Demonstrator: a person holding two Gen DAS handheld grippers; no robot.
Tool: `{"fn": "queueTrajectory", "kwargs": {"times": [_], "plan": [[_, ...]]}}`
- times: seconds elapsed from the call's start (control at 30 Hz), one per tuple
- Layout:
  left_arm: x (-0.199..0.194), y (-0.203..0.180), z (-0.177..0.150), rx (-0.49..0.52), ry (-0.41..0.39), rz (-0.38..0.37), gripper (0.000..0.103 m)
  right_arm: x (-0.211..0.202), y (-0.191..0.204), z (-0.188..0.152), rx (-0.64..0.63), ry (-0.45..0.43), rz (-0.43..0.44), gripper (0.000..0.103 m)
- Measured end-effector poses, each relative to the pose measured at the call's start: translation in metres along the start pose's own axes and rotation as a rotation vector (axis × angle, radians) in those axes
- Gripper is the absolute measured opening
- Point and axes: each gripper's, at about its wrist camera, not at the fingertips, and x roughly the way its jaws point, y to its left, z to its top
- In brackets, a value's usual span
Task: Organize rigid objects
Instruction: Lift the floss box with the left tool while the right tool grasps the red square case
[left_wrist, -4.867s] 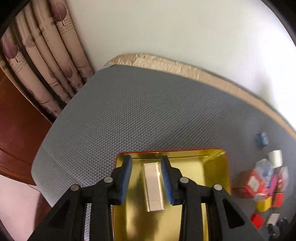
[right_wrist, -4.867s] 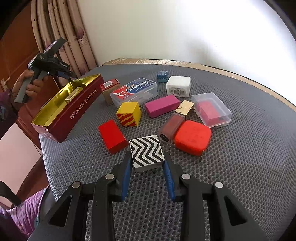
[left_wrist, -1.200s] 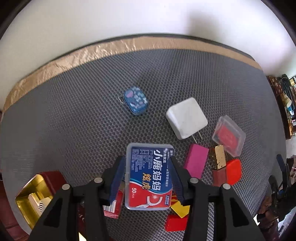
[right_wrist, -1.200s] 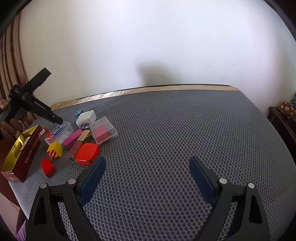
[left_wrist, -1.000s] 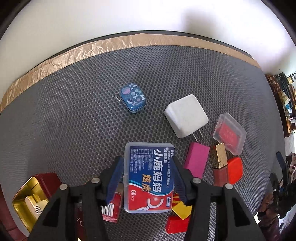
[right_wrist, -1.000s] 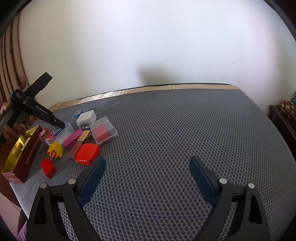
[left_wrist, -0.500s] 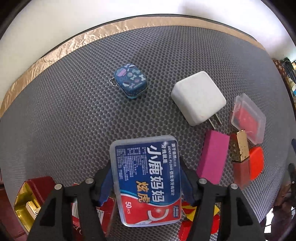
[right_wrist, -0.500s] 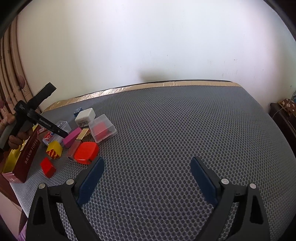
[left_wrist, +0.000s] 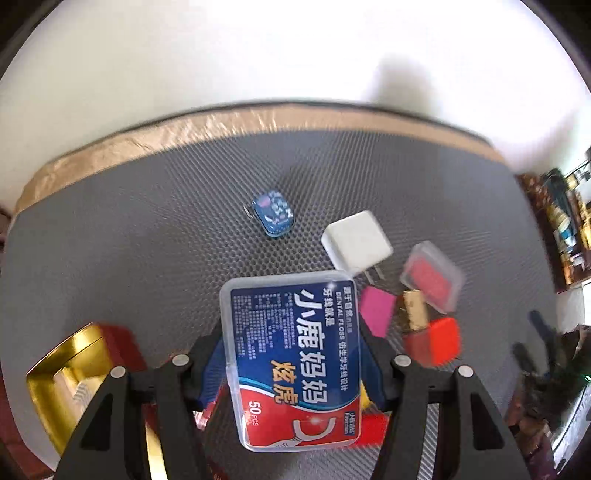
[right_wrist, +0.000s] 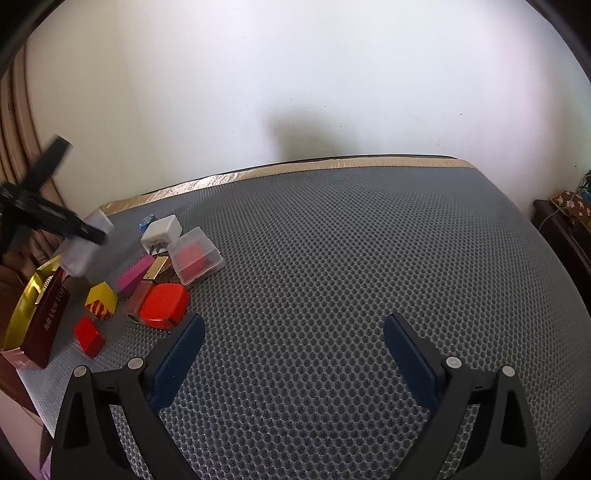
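Your left gripper (left_wrist: 291, 363) has its jaws clamped across the short width of the dental floss box (left_wrist: 291, 363), one blue pad on each long side. That grip leaves the box's label facing the camera, and the box hangs clear of the grey mat (left_wrist: 147, 236). From the right wrist view it shows as a pale blur (right_wrist: 79, 245) above the tin's near end. Likely reason for a crosswise hold: the long axis stays free to line up with the long tin.

Your right gripper (right_wrist: 293, 354) hangs with jaws spread wide and nothing between them, over bare mat (right_wrist: 332, 258). They have just been opening further. It reads as parked, out of the left hand's path.

The gold-lined toffee tin (left_wrist: 62, 384) sits at lower left, open, with a pale bar already lying in it.

Still loose on the mat:
- blue patterned case (left_wrist: 273, 218) and white charger (left_wrist: 356, 240), beyond the box
- pink block (left_wrist: 376, 308), gold piece (left_wrist: 415, 308), clear lidded box (left_wrist: 432, 280), bunched to the right
- red rounded case (right_wrist: 164, 306), yellow striped block (right_wrist: 101, 304), small red block (right_wrist: 88, 336)

The cluster crowds the tin's side, so bring the box down from above.
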Motion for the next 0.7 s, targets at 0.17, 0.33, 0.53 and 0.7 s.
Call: {"fn": "queueTrajectory", "kwargs": {"times": [0.17, 0.33, 0.53, 0.7], "plan": [[-0.054, 0.007, -0.035, -0.008, -0.062, 0.02, 0.062, -0.001, 0.003, 0.0, -0.014, -0.002, -0.019, 0.097], [-0.083, 0.031, -0.077, -0.076, -0.057, 0.023, 0.062, -0.001, 0.017, 0.002, -0.093, 0.011, 0.051, 0.088], [-0.091, 0.042, -0.119, -0.156, -0.035, 0.034, 0.062, 0.012, 0.067, 0.018, -0.298, 0.075, 0.269, 0.075], [-0.09, 0.068, -0.141, -0.233, -0.009, 0.033, 0.062, 0.037, 0.097, 0.023, -0.446, 0.159, 0.31, 0.072]]}}
